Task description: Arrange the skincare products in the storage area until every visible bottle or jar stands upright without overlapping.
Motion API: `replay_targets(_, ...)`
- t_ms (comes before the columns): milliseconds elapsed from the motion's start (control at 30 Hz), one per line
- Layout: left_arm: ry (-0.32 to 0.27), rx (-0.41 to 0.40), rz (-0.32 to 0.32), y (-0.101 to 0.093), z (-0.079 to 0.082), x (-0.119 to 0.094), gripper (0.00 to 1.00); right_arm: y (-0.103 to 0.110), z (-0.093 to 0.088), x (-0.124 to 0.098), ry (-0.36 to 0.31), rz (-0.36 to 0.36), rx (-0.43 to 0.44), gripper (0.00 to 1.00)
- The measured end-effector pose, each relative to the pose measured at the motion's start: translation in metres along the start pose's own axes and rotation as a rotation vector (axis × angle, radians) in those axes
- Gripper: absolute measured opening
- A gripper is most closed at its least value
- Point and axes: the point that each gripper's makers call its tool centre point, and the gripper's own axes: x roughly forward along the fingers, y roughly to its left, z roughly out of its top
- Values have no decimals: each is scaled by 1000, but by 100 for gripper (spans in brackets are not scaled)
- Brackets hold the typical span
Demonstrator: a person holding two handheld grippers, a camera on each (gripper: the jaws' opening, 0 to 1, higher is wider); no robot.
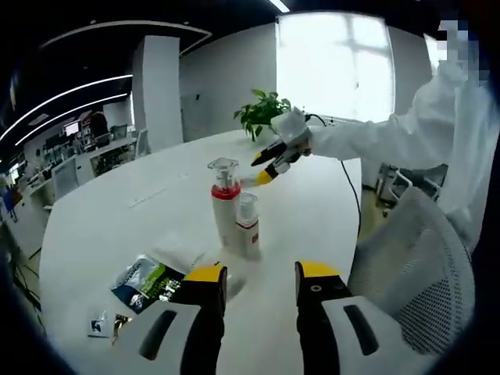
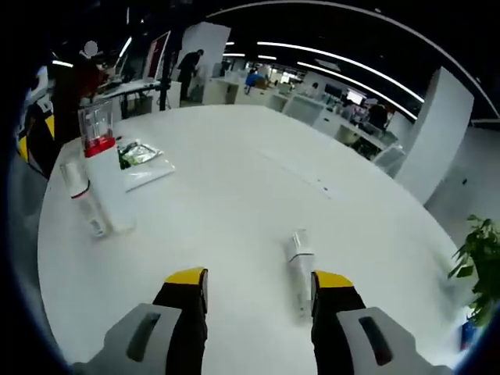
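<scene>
Two white bottles stand upright side by side near the table's middle: a tall one with a red band and clear cap (image 1: pixel 224 199) (image 2: pixel 105 176) and a shorter one (image 1: pixel 248 225) (image 2: pixel 80 195). A small white tube (image 2: pixel 299 269) lies on its side just inside my right gripper's right-hand jaw, touching neither jaw. My right gripper (image 2: pixel 259 285) is open above the table; in the left gripper view it (image 1: pixel 264 166) hangs beyond the bottles in a white-sleeved hand. My left gripper (image 1: pixel 260 281) is open and holds nothing, a little short of the two bottles.
A green-and-blue sachet (image 1: pixel 148 283) (image 2: pixel 139 154) lies on a clear flat pack left of the bottles, with a tiny packet (image 1: pixel 99 324) nearer the edge. A potted plant (image 1: pixel 263 112) stands at the far side of the white table (image 1: pixel 117 219). A mesh chair (image 1: pixel 422 266) stands to the right.
</scene>
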Motion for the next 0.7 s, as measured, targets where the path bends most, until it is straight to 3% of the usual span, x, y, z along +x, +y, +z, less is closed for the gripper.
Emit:
replay_targets(233,10,-46,75,15,-10,-20,43,-17,-5,22,46,14,34,48)
replay_targets(700,48,-102,157,16,-25,-47,45,-35,-24,55,135,51,101,40)
